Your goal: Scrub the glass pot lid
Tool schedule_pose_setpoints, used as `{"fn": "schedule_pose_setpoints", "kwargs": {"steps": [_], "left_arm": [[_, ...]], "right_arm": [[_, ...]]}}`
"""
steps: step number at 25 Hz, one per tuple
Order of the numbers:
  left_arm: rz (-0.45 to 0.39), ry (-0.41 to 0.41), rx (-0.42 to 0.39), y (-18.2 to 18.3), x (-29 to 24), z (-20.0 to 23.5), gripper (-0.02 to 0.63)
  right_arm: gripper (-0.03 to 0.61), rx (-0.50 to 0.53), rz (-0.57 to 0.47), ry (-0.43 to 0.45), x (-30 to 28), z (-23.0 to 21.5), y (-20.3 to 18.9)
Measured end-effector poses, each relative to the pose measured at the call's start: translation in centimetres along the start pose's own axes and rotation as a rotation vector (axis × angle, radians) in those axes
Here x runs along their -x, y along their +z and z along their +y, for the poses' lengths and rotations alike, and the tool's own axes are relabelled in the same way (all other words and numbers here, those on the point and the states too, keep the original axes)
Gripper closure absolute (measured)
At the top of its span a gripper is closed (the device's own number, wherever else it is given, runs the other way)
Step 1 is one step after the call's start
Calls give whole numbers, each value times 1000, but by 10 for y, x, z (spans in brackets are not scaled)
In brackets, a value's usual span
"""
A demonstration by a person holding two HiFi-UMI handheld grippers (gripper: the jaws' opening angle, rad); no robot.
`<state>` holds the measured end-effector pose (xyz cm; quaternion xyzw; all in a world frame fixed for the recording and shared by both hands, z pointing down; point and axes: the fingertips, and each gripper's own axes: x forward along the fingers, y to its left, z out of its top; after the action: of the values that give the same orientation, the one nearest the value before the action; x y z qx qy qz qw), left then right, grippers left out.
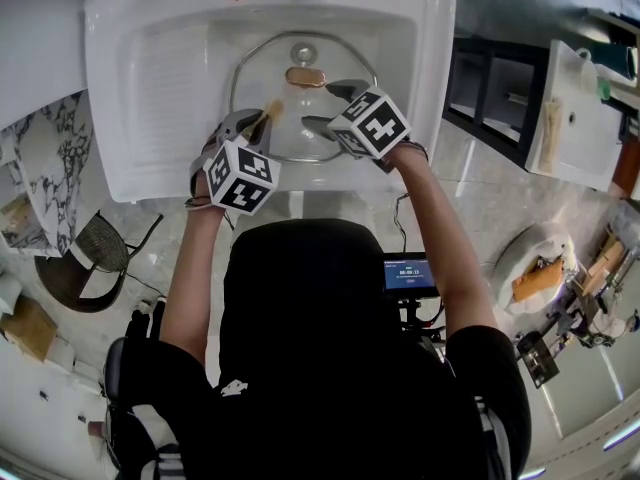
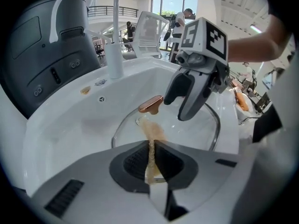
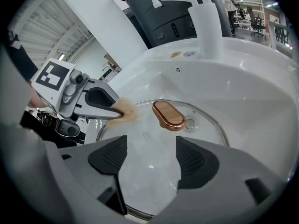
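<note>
Pinching a tan scrub pad [image 2: 152, 130] tight between its jaws, the left gripper [image 2: 152, 149] holds the fuzzy end down on the glass pot lid [image 3: 154, 146]. The right gripper [image 3: 152, 155] hangs just over the lid with its jaws spread wide and nothing in them but the glass showing below.

The lid lies flat in the bottom of the white sink [image 1: 160, 78], with its copper handle [image 3: 168, 114] on top. I see no soap foam and no running water. The glass looks clear, so I cannot tell how much is clean. My guess is that the scrubbing is only starting, and most of the lid is left to do: the far side, the part around the handle, and the rim.

There is not much room. The two grippers are close to each other, so a big swipe to the right could bump them. The handle sticks up in the middle and the pad must go around it. The lid rim sits near the sink walls on each side. The white faucet [image 2: 114, 45] is far back and out of the way
</note>
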<state>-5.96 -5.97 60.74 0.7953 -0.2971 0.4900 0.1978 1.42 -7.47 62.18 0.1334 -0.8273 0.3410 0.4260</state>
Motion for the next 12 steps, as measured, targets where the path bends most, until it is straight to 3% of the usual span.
{"fn": "schedule_pose_setpoints", "kwargs": {"steps": [12], "left_arm": [[81,-82,-37,-12,11,-18,591]], "right_arm": [[265,-1,0,1,0,0,0]]}}
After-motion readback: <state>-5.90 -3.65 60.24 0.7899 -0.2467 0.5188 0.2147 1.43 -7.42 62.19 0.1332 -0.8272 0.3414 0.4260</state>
